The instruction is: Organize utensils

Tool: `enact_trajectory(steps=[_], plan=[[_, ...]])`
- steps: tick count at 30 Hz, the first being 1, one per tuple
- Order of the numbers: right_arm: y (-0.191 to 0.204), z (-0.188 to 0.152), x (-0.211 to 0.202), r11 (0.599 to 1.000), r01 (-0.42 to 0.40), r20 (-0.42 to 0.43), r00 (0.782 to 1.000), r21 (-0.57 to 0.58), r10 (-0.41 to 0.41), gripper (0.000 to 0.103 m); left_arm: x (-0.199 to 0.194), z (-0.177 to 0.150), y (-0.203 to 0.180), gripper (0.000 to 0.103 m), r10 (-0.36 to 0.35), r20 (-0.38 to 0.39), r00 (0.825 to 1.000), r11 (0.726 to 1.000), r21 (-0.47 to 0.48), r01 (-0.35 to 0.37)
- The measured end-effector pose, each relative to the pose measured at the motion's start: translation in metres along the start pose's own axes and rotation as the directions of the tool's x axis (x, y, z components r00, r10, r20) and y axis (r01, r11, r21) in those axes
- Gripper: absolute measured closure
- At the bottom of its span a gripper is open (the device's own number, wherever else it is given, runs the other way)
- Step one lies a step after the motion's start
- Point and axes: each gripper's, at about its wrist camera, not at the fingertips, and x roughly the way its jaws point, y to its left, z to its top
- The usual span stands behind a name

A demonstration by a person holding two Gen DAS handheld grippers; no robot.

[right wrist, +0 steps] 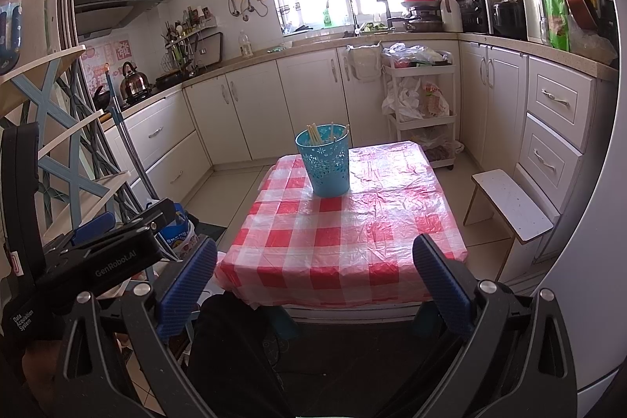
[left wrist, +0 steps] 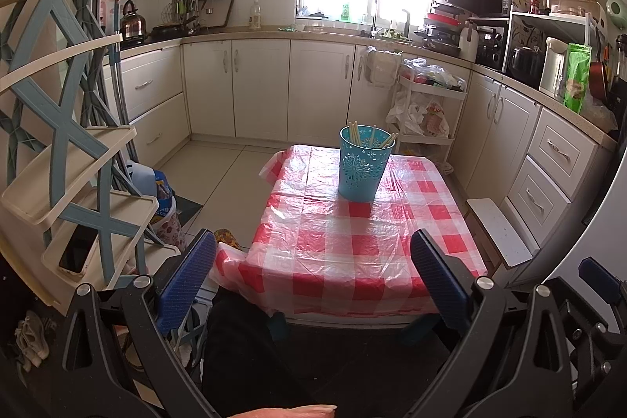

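A turquoise perforated holder (left wrist: 363, 165) (right wrist: 325, 161) stands on the far half of a small table covered with a red-and-white checked plastic cloth (left wrist: 352, 245) (right wrist: 341, 234). Several pale chopsticks (left wrist: 358, 134) (right wrist: 313, 134) stick up inside it. My left gripper (left wrist: 313, 281) hangs open near the table's front edge, with nothing between its blue fingers. My right gripper (right wrist: 315, 281) is also open and empty, held back from the same edge. The left gripper's body (right wrist: 109, 253) shows at the left of the right wrist view.
A blue-and-cream shelf rack (left wrist: 78, 151) stands close on the left. A small white stool (right wrist: 509, 206) is right of the table. A white trolley (right wrist: 423, 104) with bags sits behind it. Cream cabinets (left wrist: 258, 85) line the walls. Dark trousers (left wrist: 254, 351) fill the foreground.
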Motion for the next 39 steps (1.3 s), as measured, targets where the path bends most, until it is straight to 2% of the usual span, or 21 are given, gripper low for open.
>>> enact_trajectory(steps=[7,15,32,36,39], plan=[[0.0005,0.0001,-0.0006,1.000,0.000,0.000,1.000,-0.001,0.000,0.007,0.0043,-0.0057,0.0033,0.008,0.002,0.002,1.000,1.000,-0.014,-0.002],[0.0013,0.0005,0.0002,1.000,0.001,-0.001,1.000,-0.001,-0.001,0.007,0.0060,-0.0088,0.0069,0.008,-0.030,0.005,1.000,0.999,-0.021,0.030],[0.0022,0.0010,-0.0006,1.000,0.001,-0.004,1.000,-0.001,-0.001,0.007,-0.0002,-0.0046,0.0074,0.008,0.000,0.043,0.999,1.000,0.006,-0.001],[0.0019,-0.0010,-0.0021,1.000,0.001,-0.004,1.000,-0.002,-0.001,0.007,0.0010,-0.0044,0.0079,0.008,-0.004,0.032,0.999,1.000,-0.003,0.004],[0.0020,-0.0006,-0.0011,1.000,0.001,-0.005,1.000,-0.003,-0.001,0.007,0.0079,-0.0032,0.0097,0.008,-0.020,-0.011,1.000,1.000,-0.007,0.020]])
